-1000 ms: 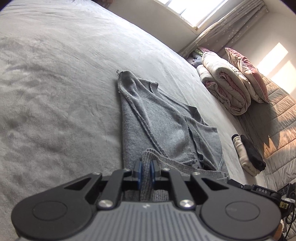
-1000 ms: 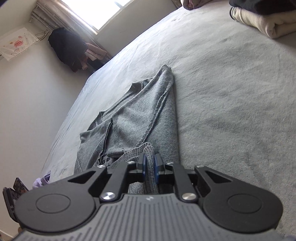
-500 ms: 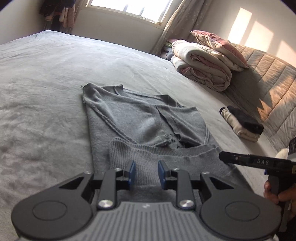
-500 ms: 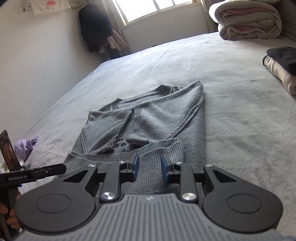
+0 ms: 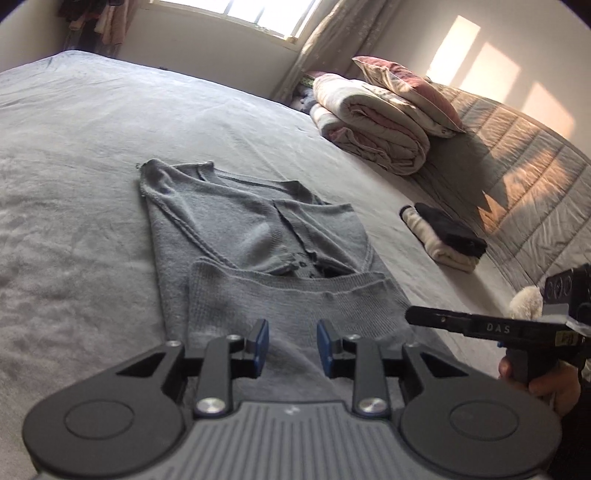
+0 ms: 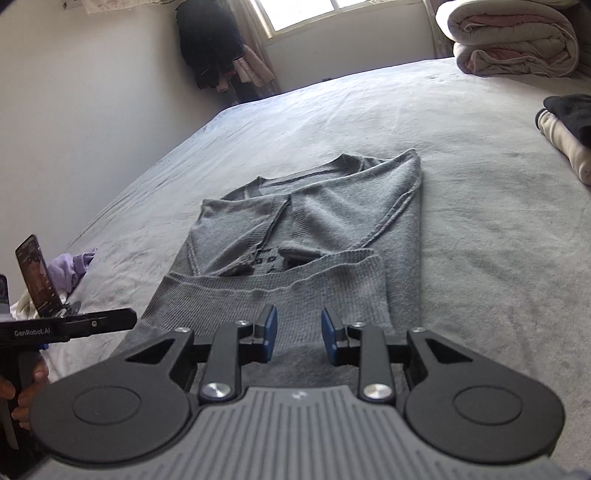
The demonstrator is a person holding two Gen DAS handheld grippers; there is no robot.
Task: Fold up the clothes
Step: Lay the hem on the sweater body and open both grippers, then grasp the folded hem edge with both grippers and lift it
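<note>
Home bedroom, large grey bed (image 5: 110,122), folded quilt (image 5: 373,125), pillow (image 5: 406,92), curtained window (image 6: 332,14)

Right tongs (image 6: 295,334) parted, empty — above folded grey sweater (image 6: 314,221) on bed (image 6: 480,240).

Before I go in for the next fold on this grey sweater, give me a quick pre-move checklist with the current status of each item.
1. Left gripper free of cloth: ok, jaws apart, nothing pinched.
2. Right gripper free of cloth: ok, jaws apart, nothing pinched.
3. Grey sweater sleeves folded in over the body: ok.
4. Ribbed hem turned up over the body: ok, though it covers only the bottom part.
5. Hem edge straight: not ok, it dips and wrinkles near the middle.
6. Bed beyond the collar free for the fold: ok; the folded clothes pile sits off to the side.
</note>
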